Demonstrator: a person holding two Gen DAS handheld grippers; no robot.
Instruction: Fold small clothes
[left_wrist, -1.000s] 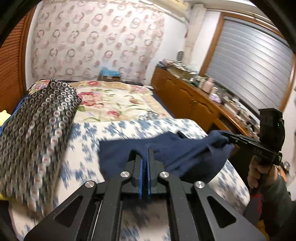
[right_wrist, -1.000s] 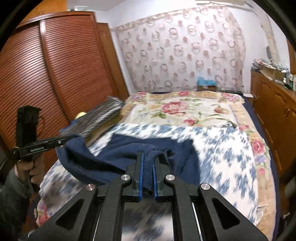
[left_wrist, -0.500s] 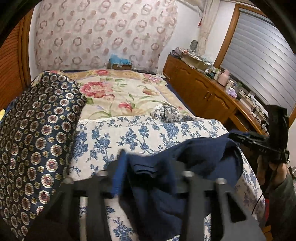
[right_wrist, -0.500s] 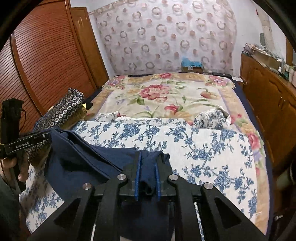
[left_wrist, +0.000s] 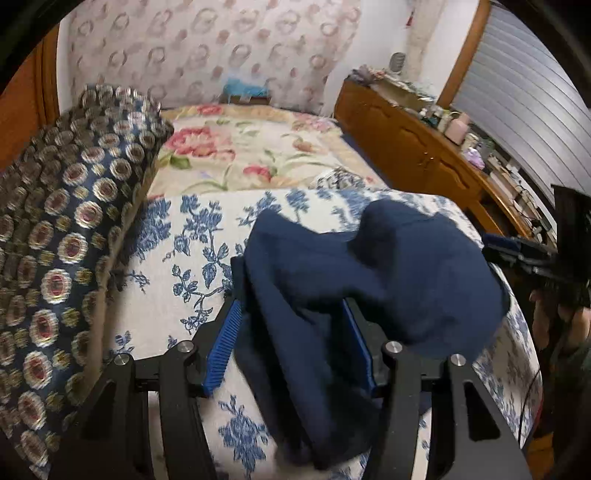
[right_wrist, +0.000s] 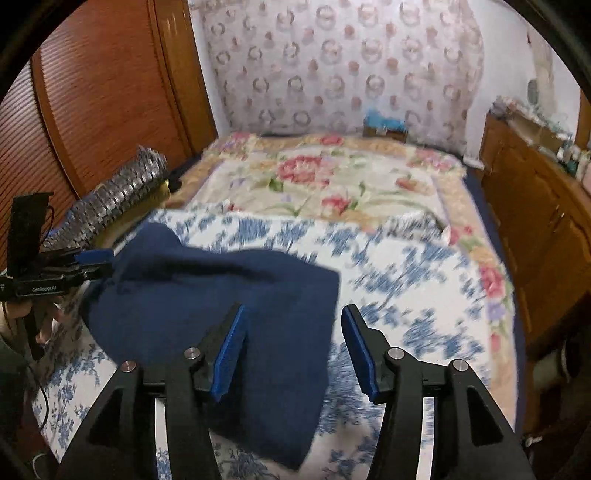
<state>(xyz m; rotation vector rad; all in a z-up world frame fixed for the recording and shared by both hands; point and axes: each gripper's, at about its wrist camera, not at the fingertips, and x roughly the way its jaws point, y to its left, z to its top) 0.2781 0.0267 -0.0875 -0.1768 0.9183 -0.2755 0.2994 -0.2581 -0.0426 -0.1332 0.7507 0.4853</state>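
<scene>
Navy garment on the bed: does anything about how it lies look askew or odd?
Yes. The dark navy cloth garment lies humped and rumpled on the blue-flowered white bedspread, not flat. Both the left gripper and right gripper are open, and one fold drapes between the left one's pads.

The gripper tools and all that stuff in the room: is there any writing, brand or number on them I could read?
Only one label shows: white print on the side of the left gripper, in the right wrist view, blurred; it seems to begin "Gen", the rest unreadable.
The clutter on the sideboard is too small and blurred to read.
</scene>
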